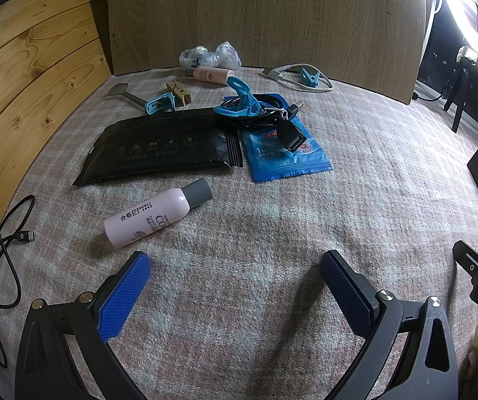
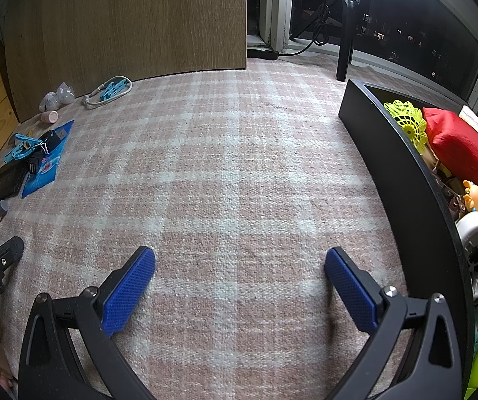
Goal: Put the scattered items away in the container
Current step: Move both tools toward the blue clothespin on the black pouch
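While both tools hover low over plaid cloth [image 2: 239,153], nothing gripped. Left gripper [image 1: 235,266] spread wide, empty, aimed at pink bottle [image 1: 159,216] lying on side just ahead of left finger: likely next pick. Right gripper [image 2: 239,263] spread, empty, beside black container [image 2: 405,153], already part filled, at right. Black pouch [image 1: 162,143], blue sachet [image 1: 282,146], coiled cable [image 1: 258,113] remain clustered on cloth, well apart from container.

Surface: we see a pink-and-white checked blanket [image 2: 239,166].
Left side: we find a black wipes pack [image 1: 159,143], blue sachet [image 1: 292,160], pink bottle [image 1: 152,220], white cable [image 1: 302,78].
Right side: we see a black container [image 2: 405,153] resting on it.
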A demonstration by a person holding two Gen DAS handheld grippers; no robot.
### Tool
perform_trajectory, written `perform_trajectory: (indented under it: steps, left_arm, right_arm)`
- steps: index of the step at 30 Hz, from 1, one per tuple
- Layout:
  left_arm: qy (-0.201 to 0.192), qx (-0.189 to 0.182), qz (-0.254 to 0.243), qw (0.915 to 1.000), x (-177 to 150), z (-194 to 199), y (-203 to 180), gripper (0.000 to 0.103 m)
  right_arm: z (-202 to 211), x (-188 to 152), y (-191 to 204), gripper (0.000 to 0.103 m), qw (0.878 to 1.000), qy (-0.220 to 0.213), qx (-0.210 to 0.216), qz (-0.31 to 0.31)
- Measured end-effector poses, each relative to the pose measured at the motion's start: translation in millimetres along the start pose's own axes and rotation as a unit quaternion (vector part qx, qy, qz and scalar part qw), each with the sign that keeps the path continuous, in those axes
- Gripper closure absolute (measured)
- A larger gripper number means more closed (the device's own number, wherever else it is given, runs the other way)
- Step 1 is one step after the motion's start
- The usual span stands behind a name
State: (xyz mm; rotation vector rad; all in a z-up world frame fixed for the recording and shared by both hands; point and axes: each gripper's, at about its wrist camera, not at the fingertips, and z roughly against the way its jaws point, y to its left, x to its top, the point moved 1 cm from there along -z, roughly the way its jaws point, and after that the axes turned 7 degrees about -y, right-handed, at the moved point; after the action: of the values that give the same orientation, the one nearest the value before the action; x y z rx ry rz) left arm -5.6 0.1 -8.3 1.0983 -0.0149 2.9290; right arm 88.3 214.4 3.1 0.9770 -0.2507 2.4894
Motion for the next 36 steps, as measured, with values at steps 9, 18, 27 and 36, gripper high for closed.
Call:
perform_trajectory:
  steps: [9, 18, 27, 36]
  left_arm:
    - [0.001, -0.001, -0.001, 1.0, 0.2, -0.1, 0.0, 0.0]
    - [0.03, -0.001, -0.001, 0.9996, 7.6, 1.4, 12.0, 0.009]
    - [0.01, 0.009, 0.045, 0.9989, 47.4, 17.1, 61.3, 0.014]
    - [0.009, 0.0, 0.056, 0.9984, 97.3, 9.7, 93.6, 0.024]
  right_arm:
    - [1.8, -2.5, -0.5, 0.0, 1.0, 0.0, 0.001, -0.001]
    - [-12.0, 11.9, 8.0, 0.001, 0.999, 0.029, 0.019, 0.009]
    - [6.0, 82.3, 51.8, 0.014, 0.992, -0.014, 0.112, 0.054]
    - [18.6, 121.8, 131.2, 0.04, 0.975, -0.035, 0.184, 0.123]
